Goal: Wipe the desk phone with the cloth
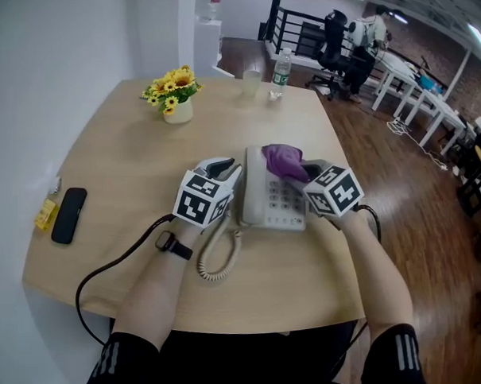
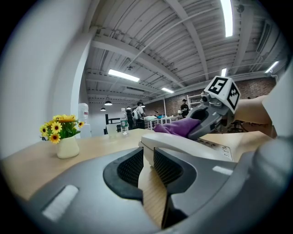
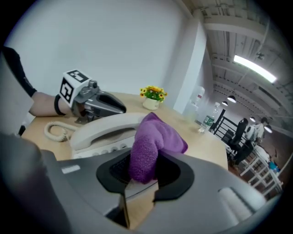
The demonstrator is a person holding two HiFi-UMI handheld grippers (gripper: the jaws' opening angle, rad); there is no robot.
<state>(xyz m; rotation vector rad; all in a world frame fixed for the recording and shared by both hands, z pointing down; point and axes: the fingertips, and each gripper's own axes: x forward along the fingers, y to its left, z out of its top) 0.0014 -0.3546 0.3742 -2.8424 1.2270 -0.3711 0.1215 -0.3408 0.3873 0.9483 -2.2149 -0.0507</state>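
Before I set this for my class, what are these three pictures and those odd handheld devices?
A person holds a gripper in each hand; the marked cubes belong to them. One camera looks down from the head; one rides on each gripper. The right gripper has its fingers shut on a purple cloth over the desk phone. The left gripper seems to pinch the phone's edge. Also on the table: a flower vase, a bottle, a flat black device.
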